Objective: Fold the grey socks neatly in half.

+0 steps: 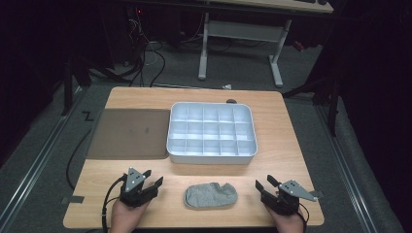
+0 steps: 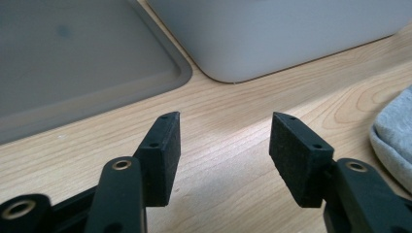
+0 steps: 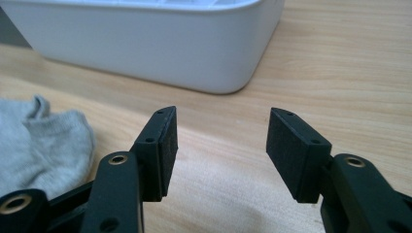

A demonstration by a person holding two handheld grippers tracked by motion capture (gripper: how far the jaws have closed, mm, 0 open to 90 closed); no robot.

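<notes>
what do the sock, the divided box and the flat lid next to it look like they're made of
Sock: soft grey knit fabric, going by the fuzzy ribbed surface and limp folds. Divided box: probably moulded plastic, pale with a smooth matte wall and rounded corners. Lid: likely plastic too, greyish and see-through with a raised rim; the look leaves it open. Table: wood-grain surface, perhaps laminate.
</notes>
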